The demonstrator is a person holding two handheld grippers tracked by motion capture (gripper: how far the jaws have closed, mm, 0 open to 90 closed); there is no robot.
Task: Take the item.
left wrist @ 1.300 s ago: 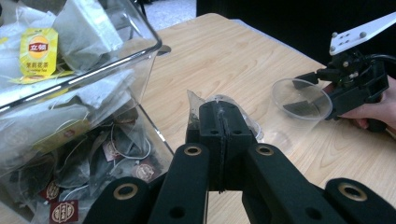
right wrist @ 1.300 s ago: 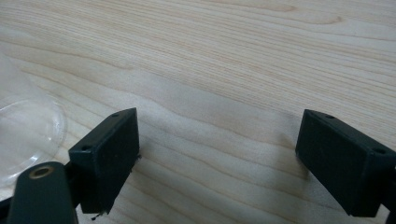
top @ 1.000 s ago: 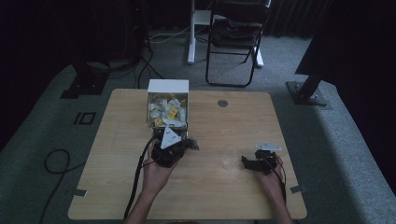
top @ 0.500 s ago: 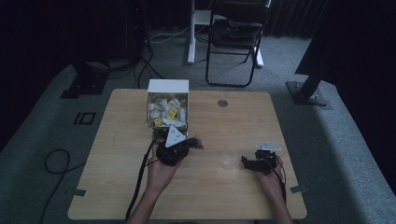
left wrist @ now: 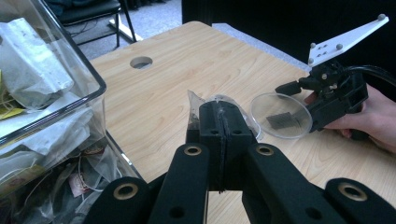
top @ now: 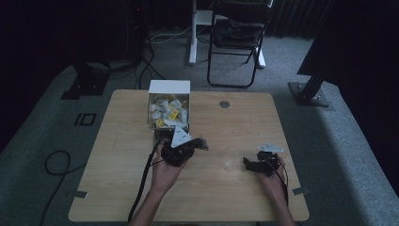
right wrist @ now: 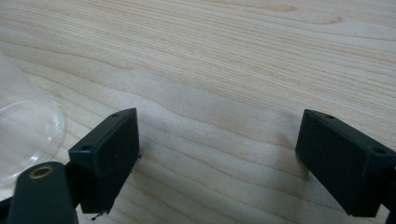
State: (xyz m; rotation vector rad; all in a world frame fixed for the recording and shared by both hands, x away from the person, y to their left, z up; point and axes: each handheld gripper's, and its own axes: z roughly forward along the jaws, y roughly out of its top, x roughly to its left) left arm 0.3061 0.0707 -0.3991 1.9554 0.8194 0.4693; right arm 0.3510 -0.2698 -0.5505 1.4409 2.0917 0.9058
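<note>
A wooden table (top: 117, 188) sits in dim light, its near half largely bare. At its far edge a clear bin (top: 168, 110) of small packets stands; in the left gripper view the bin's wall crowds the frame's left side, its contents hard to tell apart. Just in front of it, the left gripper (top: 200, 142) is pressed together on a small clear packet (left wrist: 194, 109), mostly hidden behind the jaws. A clear plastic lid (left wrist: 280, 115) lies between the two grippers. The right gripper (right wrist: 217, 154), spread wide, rests low over the bare wood, the lid's rim just beside it.
</note>
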